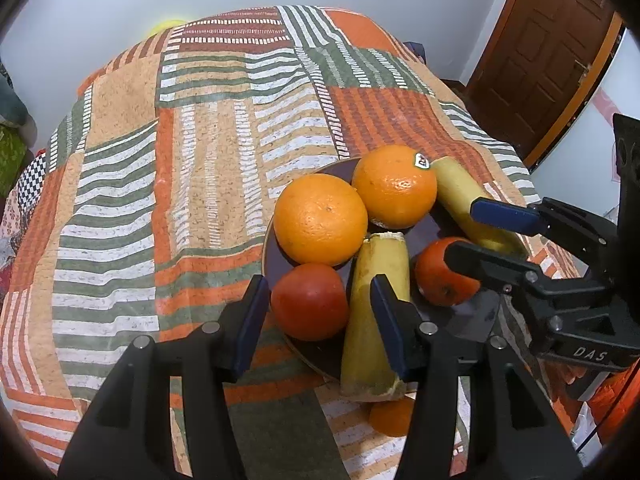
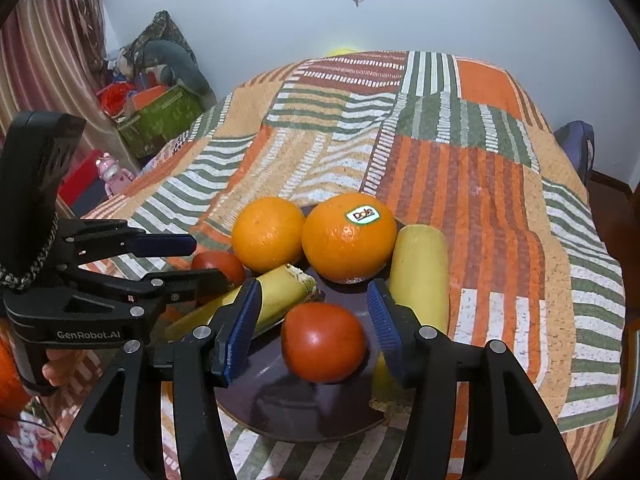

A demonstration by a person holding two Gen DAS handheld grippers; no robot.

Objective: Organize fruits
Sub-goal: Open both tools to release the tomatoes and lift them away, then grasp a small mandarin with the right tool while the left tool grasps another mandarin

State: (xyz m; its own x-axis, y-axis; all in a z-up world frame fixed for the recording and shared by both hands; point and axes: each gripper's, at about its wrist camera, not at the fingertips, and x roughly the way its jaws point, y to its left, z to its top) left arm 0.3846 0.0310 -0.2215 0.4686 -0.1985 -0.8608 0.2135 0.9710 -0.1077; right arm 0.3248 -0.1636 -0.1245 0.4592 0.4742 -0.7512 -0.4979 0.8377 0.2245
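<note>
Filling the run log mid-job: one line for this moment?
left gripper: open around tomato | right gripper: open around second tomato | dark plate: oranges, bananas, tomatoes

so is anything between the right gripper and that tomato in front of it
Nothing visible. The right gripper is open with the tomato sitting directly between its fingers on the plate; the banana pieces lie off to either side.

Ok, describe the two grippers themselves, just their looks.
Both are matte black plastic with silver pivot pins and ribbed blue finger pads. The left gripper reads "GenRobot.AI" and carries a braided cord. The right gripper shows "DAS" lettering.
</note>
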